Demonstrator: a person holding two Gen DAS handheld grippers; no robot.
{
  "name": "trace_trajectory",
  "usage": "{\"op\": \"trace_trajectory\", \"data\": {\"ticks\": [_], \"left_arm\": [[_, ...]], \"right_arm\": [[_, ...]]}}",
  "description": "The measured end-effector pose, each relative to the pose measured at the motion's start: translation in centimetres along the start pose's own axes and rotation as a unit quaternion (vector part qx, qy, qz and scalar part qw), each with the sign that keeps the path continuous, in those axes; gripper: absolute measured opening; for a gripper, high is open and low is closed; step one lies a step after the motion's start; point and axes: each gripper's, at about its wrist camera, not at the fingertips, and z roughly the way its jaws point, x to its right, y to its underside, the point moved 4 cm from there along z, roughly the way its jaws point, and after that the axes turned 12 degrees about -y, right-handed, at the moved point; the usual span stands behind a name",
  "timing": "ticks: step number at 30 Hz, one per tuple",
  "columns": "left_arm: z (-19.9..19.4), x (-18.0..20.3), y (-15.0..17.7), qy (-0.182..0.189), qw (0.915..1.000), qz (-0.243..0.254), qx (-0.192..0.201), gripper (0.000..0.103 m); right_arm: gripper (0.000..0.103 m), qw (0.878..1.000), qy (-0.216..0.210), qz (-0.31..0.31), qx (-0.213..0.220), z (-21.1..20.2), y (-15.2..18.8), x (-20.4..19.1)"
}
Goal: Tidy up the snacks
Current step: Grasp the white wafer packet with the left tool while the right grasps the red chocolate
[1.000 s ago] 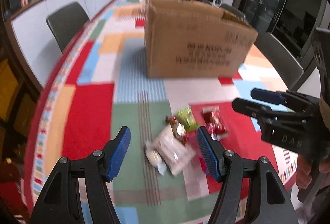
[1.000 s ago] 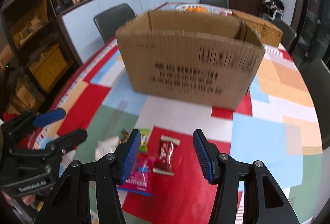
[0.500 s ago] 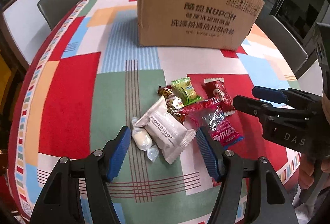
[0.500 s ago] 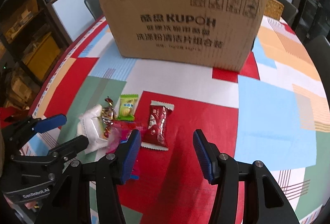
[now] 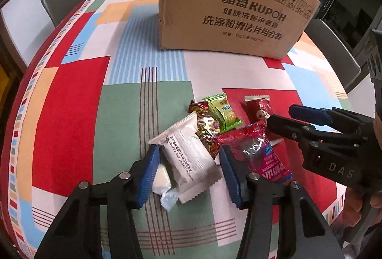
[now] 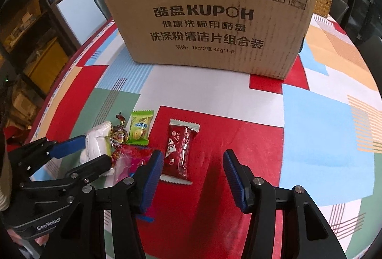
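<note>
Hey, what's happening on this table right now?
A person holds two grippers over a pile of wrapped snacks. The open left gripper straddles the white rectangular packet; the open right gripper hangs over the dark red foil packet. Nothing is gripped. The brown cardboard box stands behind on the patchwork tablecloth.

The cardboard box (image 6: 210, 18) looked matt and a bit rough, plain brown corrugated paper. In front of it the red packet (image 6: 179, 151) and gold candy (image 5: 208, 125) were shiny foil, and the white pouch (image 5: 191, 158) was dull plastic. The tablecloth (image 6: 317, 115) looked smooth.
</note>
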Motion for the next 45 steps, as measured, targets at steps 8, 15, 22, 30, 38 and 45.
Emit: {"op": "trace_trajectory", "data": {"ticks": [8, 15, 22, 30, 38, 45], "left_arm": [[0.9, 0.0, -0.7, 0.002, 1.0, -0.002, -0.003, 0.047], [1.3, 0.0, -1.3, -0.007, 1.0, 0.001, 0.004, 0.038], [1.4, -0.6, -1.5, 0.003, 0.9999, -0.013, 0.002, 0.033], [-0.7, -0.5, -1.3, 0.009, 0.9995, -0.016, 0.024, 0.032], [-3.8, -0.3, -1.4, 0.017, 0.998, -0.012, 0.06, 0.032], [-5.6, -0.2, -1.5, 0.02, 0.9963, -0.012, 0.082, 0.032]], "right_arm": [[0.045, 1.0, -0.004, 0.0, -0.007, 1.3, -1.0, -0.1], [0.044, 1.0, -0.001, 0.005, -0.022, 2.8, -1.7, -0.1], [0.03, 0.999, 0.023, -0.013, -0.021, 3.5, -2.4, -0.6], [0.029, 1.0, 0.021, -0.018, -0.004, 1.6, -2.4, -0.9], [0.029, 0.999, 0.023, -0.019, 0.035, -2.3, -2.6, -1.2], [0.023, 0.997, 0.011, -0.029, 0.064, -4.6, -2.5, -2.4]]}}
